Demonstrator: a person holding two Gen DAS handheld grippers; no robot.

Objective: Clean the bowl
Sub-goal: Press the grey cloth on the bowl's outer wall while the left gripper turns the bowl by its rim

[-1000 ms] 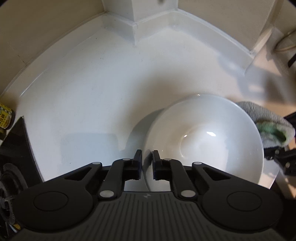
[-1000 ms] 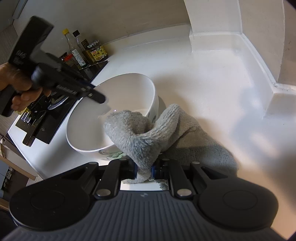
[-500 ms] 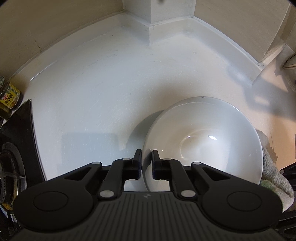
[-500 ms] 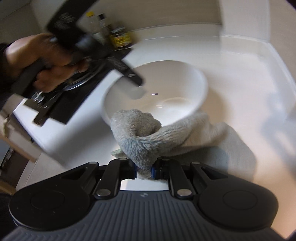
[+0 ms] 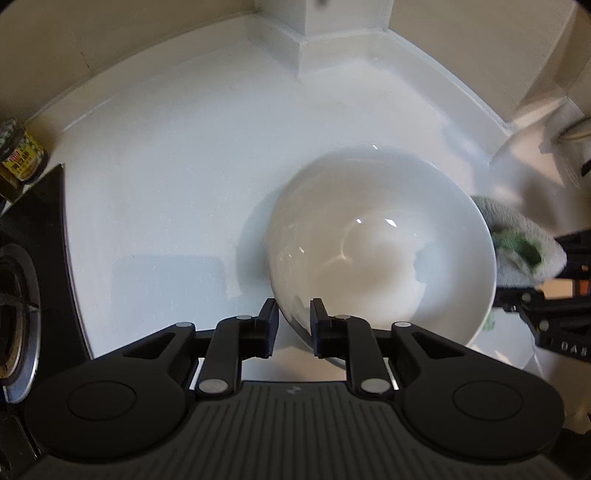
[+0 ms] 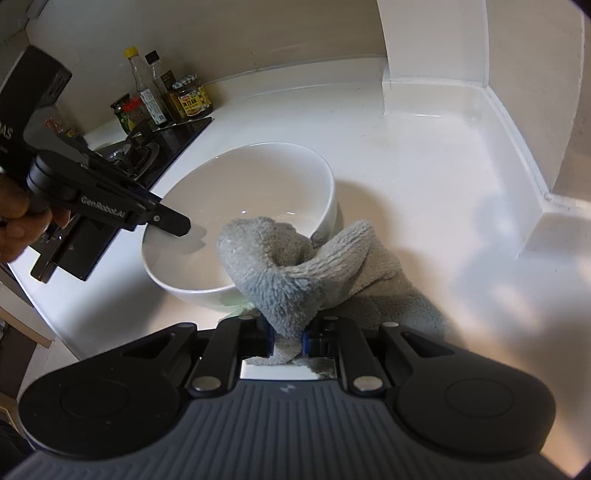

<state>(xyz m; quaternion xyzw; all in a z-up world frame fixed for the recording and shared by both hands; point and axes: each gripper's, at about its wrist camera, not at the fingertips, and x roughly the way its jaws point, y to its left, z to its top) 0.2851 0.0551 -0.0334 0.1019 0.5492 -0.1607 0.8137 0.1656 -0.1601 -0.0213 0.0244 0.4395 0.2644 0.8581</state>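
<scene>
A white bowl [image 5: 380,251] stands on the white counter [image 5: 166,177]; the right wrist view shows the bowl [image 6: 251,192] from the other side. My left gripper [image 5: 293,321] straddles the bowl's near rim and its jaws are opening, with a gap between the left pad and the rim. In the right wrist view the left gripper [image 6: 177,225] hangs over that rim, held by a hand [image 6: 14,221]. My right gripper [image 6: 287,332] is shut on a grey cloth [image 6: 295,273], which drapes against the bowl's outer edge. The left wrist view shows the cloth [image 5: 517,236] at the bowl's right.
A black stove [image 5: 22,280] lies left of the counter, with a jar [image 5: 20,158] behind it. Several bottles and jars [image 6: 162,96] stand by the stove [image 6: 140,147]. A wall pillar [image 5: 325,29] juts into the back corner. The counter's front edge [image 6: 48,317] drops off near the bowl.
The left jaws have spread wider around the bowl's rim. The right gripper with the cloth swung aside and came back beside the bowl. The bowl has stayed on the counter.
</scene>
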